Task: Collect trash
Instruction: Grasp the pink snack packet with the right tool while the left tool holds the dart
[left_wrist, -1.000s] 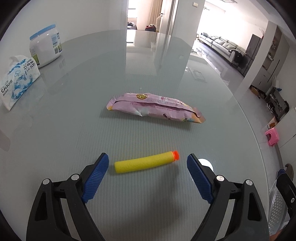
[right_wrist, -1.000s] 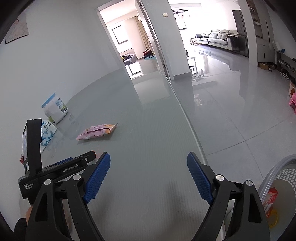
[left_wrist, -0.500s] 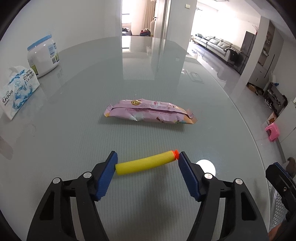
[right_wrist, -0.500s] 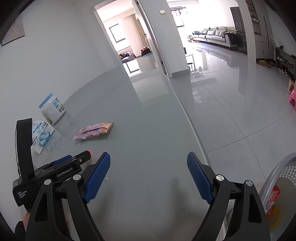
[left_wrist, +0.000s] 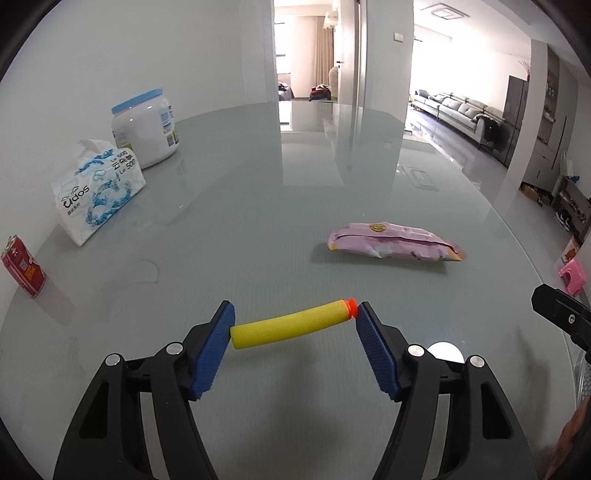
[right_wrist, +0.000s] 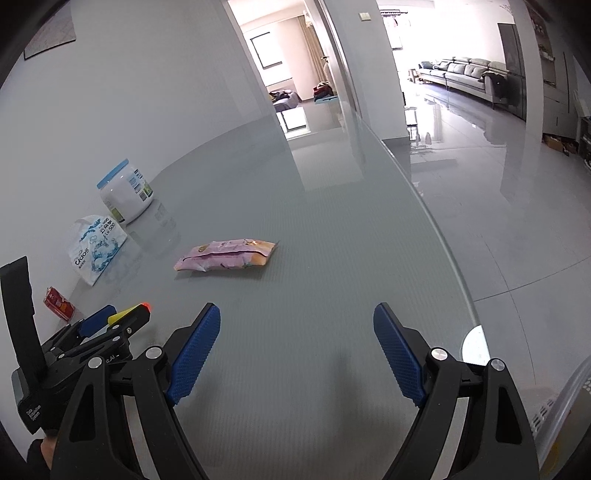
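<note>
A yellow foam dart with an orange tip (left_wrist: 291, 328) sits low in the frame, end to end between your left gripper's (left_wrist: 294, 346) blue pads, which clamp it above the grey glass table (left_wrist: 258, 206). A pink snack wrapper (left_wrist: 395, 246) lies centre right. Your right gripper (right_wrist: 296, 354) hangs wide, holding nothing.

Light: bright daylight from the far rooms, windows overexposed.
Glare: reflections on the glossy table (left_wrist: 258, 206).
Shadows: soft.
Edges: strong fisheye bending, dark corners.
</note>
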